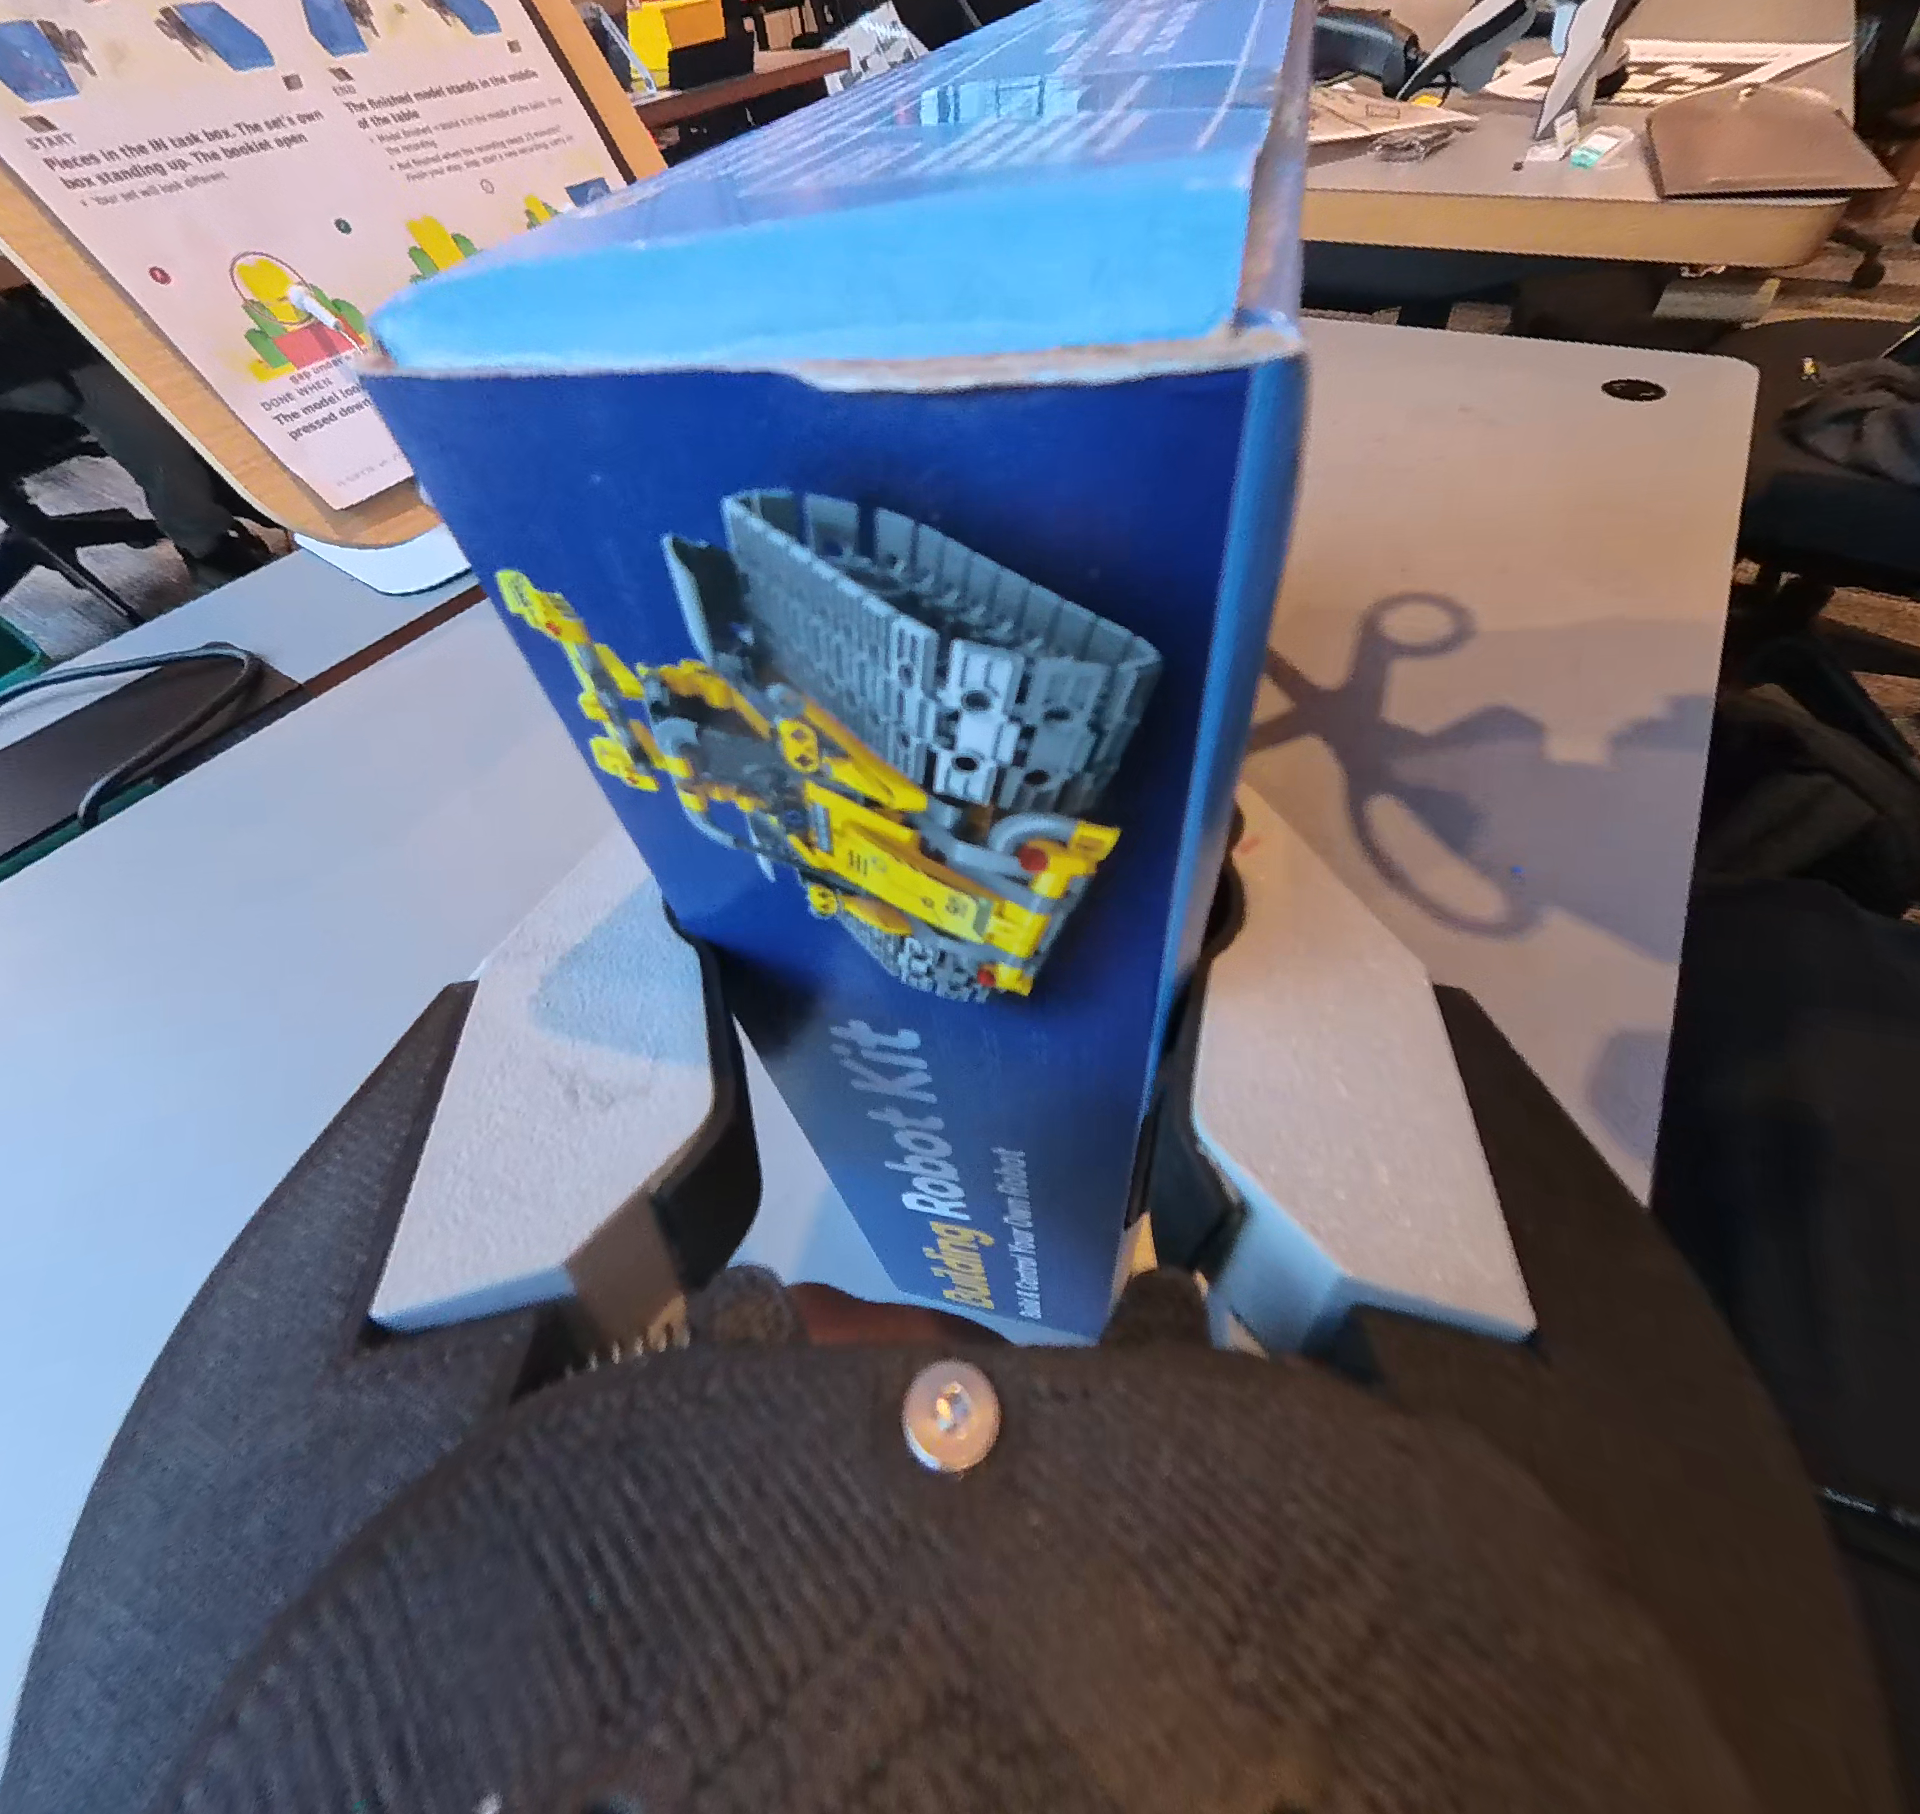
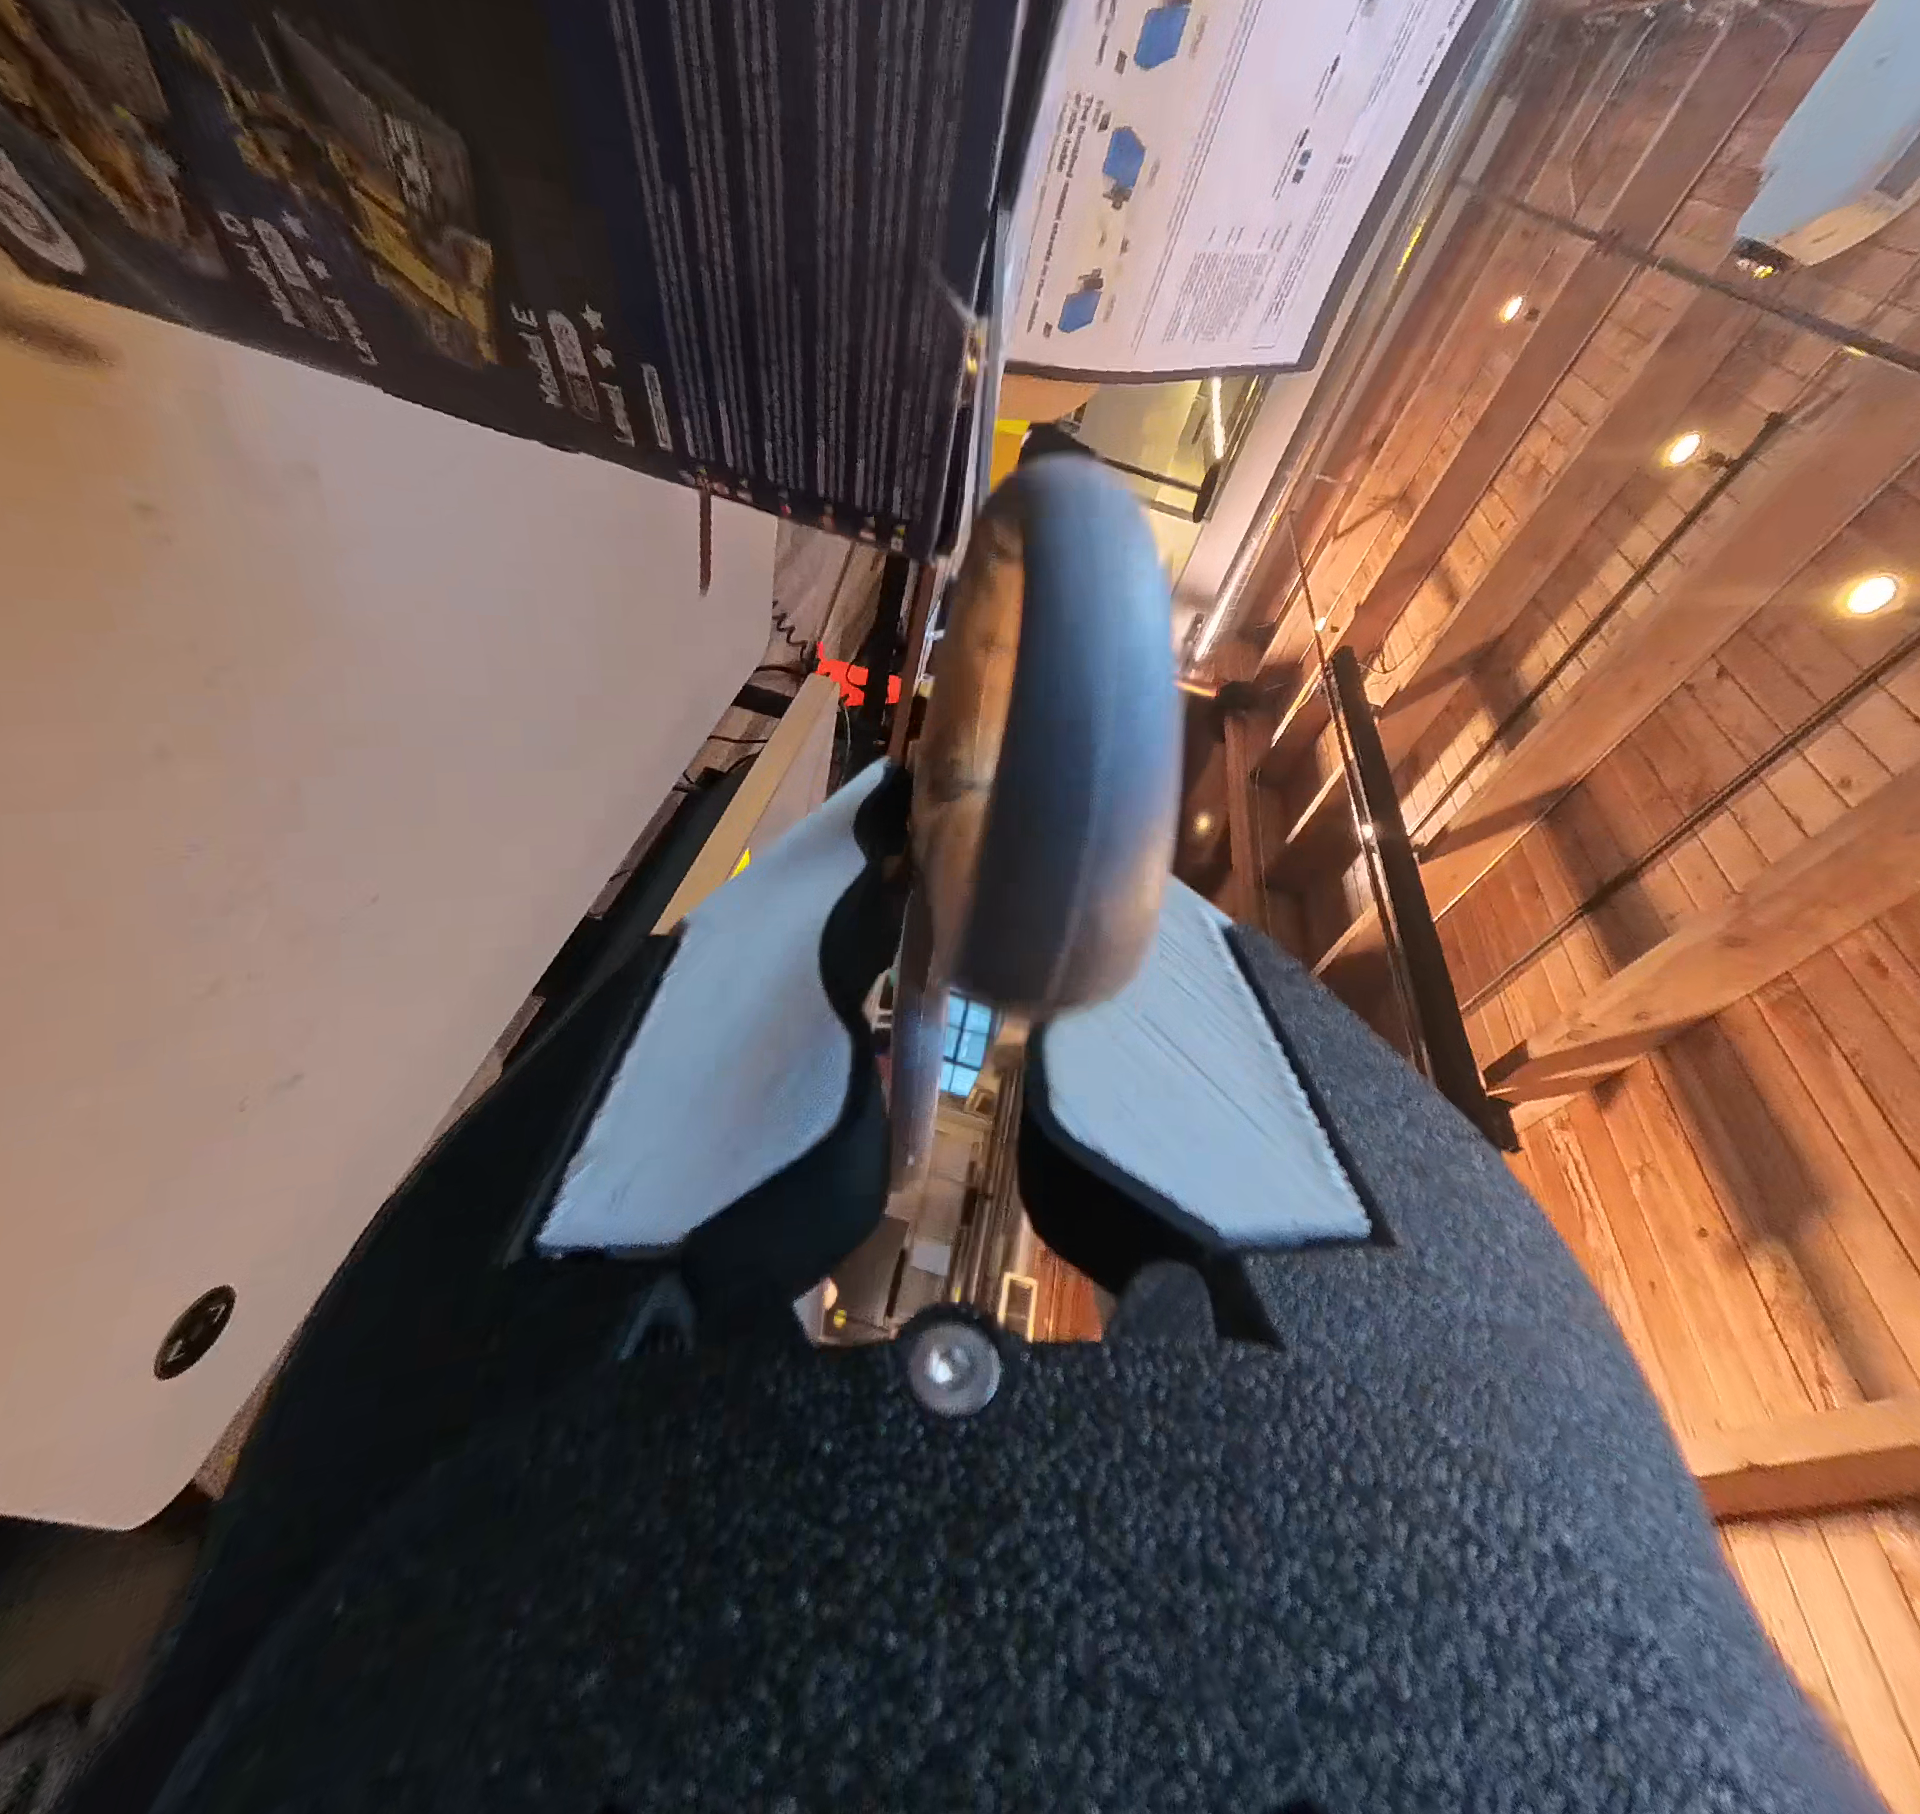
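Note:
My left gripper (image 1: 951, 891) is shut on a tall blue cardboard box (image 1: 883, 621) printed with a yellow and grey brick robot. It grips the box's near narrow end, and the box stands over the grey table (image 1: 260, 881). My right gripper (image 2: 1023, 829) is shut on a pair of scissors (image 2: 1070, 725). Their dark handle loop sticks out past my fingertips, and the blades are hidden. The right wrist view is rolled sideways. In it the box (image 2: 520, 154) appears dark, just beyond the scissors. The scissors' shadow (image 1: 1423, 756) falls on the table right of the box.
A printed instruction sheet on a wooden board (image 1: 239, 154) stands behind the box to the left; it also shows in the right wrist view (image 2: 1226, 123). A black cable (image 1: 177, 715) lies at the left. Dark chairs (image 1: 1818, 777) stand right of the table. A far table (image 1: 1558, 195) holds papers.

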{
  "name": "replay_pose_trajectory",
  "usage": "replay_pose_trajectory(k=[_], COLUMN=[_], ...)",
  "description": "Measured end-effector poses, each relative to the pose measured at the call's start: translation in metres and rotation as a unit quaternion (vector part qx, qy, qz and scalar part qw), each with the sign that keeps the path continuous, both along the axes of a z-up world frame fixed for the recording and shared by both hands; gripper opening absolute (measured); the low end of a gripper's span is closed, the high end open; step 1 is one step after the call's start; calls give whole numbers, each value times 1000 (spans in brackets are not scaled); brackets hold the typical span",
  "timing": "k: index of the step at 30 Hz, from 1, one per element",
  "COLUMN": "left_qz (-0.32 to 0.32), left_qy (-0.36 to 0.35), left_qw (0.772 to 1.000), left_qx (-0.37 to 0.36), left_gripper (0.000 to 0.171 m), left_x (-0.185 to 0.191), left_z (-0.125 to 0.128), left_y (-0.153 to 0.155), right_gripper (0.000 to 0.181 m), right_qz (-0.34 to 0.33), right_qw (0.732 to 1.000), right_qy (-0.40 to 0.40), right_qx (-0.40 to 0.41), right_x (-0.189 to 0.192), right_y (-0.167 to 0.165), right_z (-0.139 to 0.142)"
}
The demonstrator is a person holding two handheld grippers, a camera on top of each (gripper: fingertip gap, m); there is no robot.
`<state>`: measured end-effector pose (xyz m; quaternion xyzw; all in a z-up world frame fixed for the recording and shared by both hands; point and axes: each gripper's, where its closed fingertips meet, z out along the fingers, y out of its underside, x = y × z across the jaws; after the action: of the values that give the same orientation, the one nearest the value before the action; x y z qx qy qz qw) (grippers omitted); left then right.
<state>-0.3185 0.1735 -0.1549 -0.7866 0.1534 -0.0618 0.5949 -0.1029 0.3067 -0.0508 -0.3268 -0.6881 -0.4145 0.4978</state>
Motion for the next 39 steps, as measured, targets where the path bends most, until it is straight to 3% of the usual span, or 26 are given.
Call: replay_pose_trajectory(k=[7,12,18,25,31,39], left_qz=[-26,-25,-31,-33,-36,-36], left_qy=[-1,-7,-11,-15,-9,-23], left_qw=[1000,1000,999,999,999,998], left_qx=[4,7,16,23,33,40], left_gripper=[88,88,87,88,87,86], left_x=[12,11,12,13,15,13], left_z=[1,2,3,4,4,5], left_y=[-4,-3,-3,-3,-5,-4], right_gripper=[18,18,19,19,11,18], right_qz=[48,80,170,247,256,251], right_qw=[997,997,983,968,966,967], right_qy=[-43,-8,3,3,19,-18], right_qx=[34,18,64,46,-37,34], right_x=[-32,-45,-55,-67,-66,-71], right_y=[-9,-11,-19,-16,-24,-15], right_z=[-18,-19,-18,-19,-18,-22])
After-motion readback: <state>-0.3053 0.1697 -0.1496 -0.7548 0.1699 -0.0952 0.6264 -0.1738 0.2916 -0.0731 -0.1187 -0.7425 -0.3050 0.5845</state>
